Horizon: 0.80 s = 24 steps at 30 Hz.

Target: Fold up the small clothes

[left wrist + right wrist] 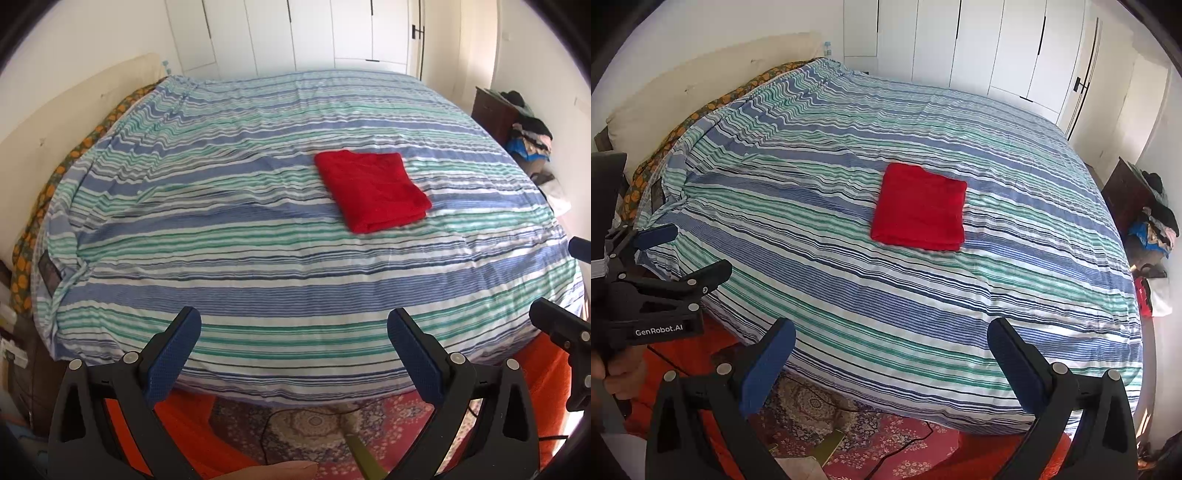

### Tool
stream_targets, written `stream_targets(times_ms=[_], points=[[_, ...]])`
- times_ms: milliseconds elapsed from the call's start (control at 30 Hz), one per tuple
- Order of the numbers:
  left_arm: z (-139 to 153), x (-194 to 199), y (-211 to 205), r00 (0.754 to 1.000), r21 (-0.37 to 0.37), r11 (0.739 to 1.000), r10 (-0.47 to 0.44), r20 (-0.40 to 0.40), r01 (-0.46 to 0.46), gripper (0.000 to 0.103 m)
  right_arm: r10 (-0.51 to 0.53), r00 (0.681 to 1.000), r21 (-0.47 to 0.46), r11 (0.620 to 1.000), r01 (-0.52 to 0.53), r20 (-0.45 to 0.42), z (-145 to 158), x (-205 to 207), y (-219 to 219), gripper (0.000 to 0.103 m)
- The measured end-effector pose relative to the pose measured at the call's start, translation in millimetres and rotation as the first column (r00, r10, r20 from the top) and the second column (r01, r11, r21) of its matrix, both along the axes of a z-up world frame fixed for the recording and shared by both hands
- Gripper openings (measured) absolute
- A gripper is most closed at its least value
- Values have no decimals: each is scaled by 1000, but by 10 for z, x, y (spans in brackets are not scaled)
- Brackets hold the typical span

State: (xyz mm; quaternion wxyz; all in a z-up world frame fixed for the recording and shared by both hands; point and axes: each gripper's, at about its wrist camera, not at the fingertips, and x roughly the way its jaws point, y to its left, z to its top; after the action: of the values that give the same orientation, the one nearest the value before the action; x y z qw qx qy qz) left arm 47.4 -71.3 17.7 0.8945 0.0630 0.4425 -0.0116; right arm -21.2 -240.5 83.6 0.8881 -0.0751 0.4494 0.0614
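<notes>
A red garment (372, 189) lies folded into a flat rectangle on the striped bed (221, 258), right of its middle. It also shows in the right wrist view (919, 207). My left gripper (294, 330) is open and empty, held back over the bed's near edge, well short of the garment. It also shows at the left of the right wrist view (687, 251). My right gripper (892, 343) is open and empty, also over the near edge. Its fingertips (546, 314) show at the right edge of the left wrist view.
A patterned red rug (314, 424) with a black cable lies on the floor below the bed's edge. A dark nightstand (1126, 195) and a pile of clothes (1158, 229) stand to the right. White wardrobe doors (979, 44) stand behind the bed.
</notes>
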Motion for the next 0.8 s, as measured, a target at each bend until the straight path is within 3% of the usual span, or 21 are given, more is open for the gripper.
stream_targets(times_ms=[800], points=[[7, -11, -56, 1000, 53, 999, -6, -9, 7, 102, -24, 1000, -13, 1000, 24, -7, 59, -8, 24, 102]])
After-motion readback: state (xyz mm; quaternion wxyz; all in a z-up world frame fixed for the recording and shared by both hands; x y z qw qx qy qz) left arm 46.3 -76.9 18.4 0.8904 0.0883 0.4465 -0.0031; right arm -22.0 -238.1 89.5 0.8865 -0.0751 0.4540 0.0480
